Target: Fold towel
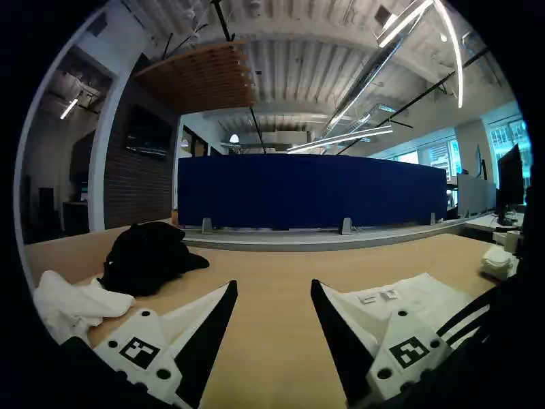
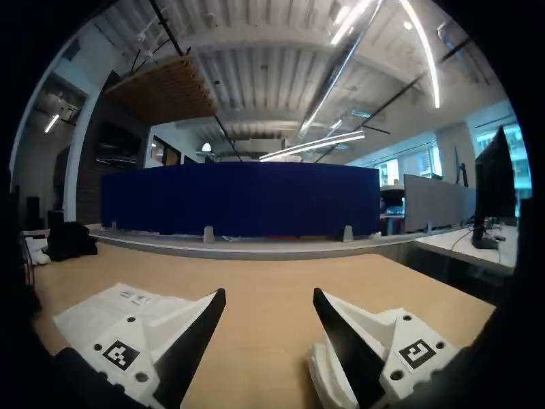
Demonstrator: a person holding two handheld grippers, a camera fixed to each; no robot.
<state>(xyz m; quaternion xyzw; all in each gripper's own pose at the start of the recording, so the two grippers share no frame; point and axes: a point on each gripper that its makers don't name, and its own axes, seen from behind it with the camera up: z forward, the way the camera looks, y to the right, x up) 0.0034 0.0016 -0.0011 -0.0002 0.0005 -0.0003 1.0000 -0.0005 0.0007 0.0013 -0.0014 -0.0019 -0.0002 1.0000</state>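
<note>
Left claw (image 1: 273,283) and right claw (image 2: 268,292), nearest the lens, stand open and empty. Both are held low and level over the wooden surface (image 1: 286,262), aimed at a blue partition (image 1: 306,191). White towel (image 1: 426,293) lies flat between them, ungripped. Step judged: approach before the first fold. Next, each claw must turn inward and pinch a near corner.

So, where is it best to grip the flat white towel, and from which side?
Grip the towel by a near corner, coming low from the near side: it lies flat on the table, so only its thin edge offers a hold.
</note>
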